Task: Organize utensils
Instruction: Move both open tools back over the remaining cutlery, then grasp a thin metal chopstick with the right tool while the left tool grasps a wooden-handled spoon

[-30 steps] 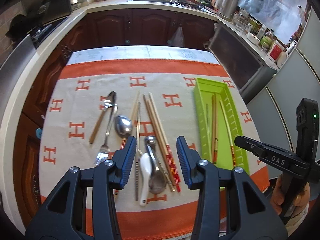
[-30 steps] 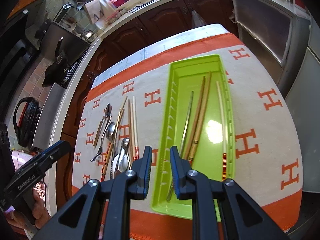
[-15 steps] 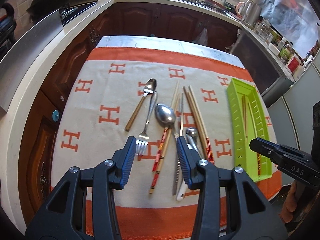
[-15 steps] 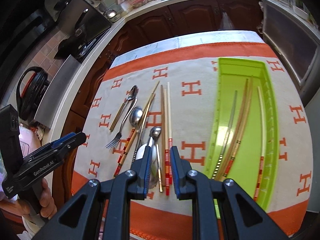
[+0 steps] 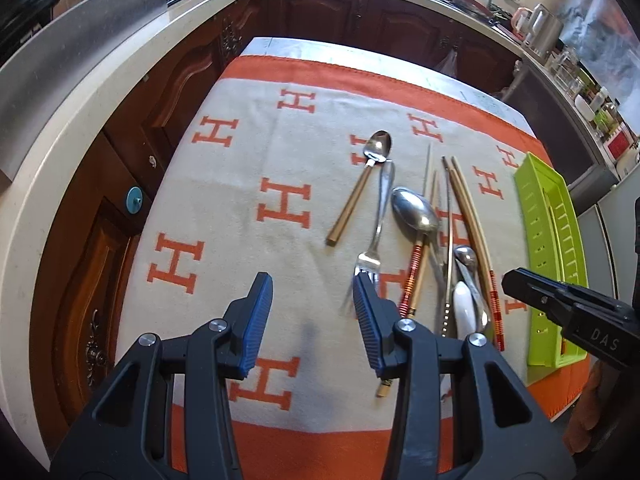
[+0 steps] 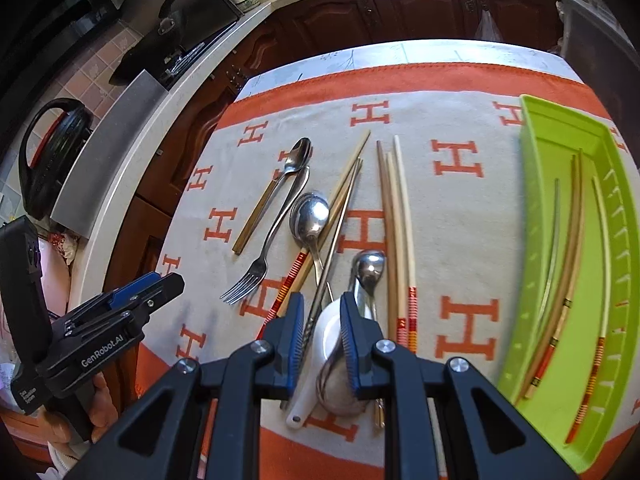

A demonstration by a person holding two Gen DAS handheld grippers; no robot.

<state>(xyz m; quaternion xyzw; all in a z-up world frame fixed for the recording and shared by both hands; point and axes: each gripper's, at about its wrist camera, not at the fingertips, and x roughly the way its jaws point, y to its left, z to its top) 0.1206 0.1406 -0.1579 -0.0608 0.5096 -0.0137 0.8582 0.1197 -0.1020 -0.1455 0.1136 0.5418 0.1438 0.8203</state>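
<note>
- Over the loose utensil pile, away from the green tray [image 6: 560,240], both grippers have been shifted; another pickup seems intended.
- The left gripper [image 5: 314,312] is held spread, empty, beside the fork [image 5: 370,256].
- The right gripper [image 6: 320,336], narrowly parted and empty, is held above the white ceramic spoon [image 6: 316,376].

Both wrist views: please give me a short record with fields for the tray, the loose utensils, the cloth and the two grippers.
tray: green tray, right side of cloth, holds only chopsticks
loose utensils: fork, metal spoons, white spoon and chopsticks, piled left of tray
cloth: orange and cream cloth with H marks
left gripper: open, empty, over bare cloth beside fork
right gripper: narrowly open, empty, above white spoon
</note>
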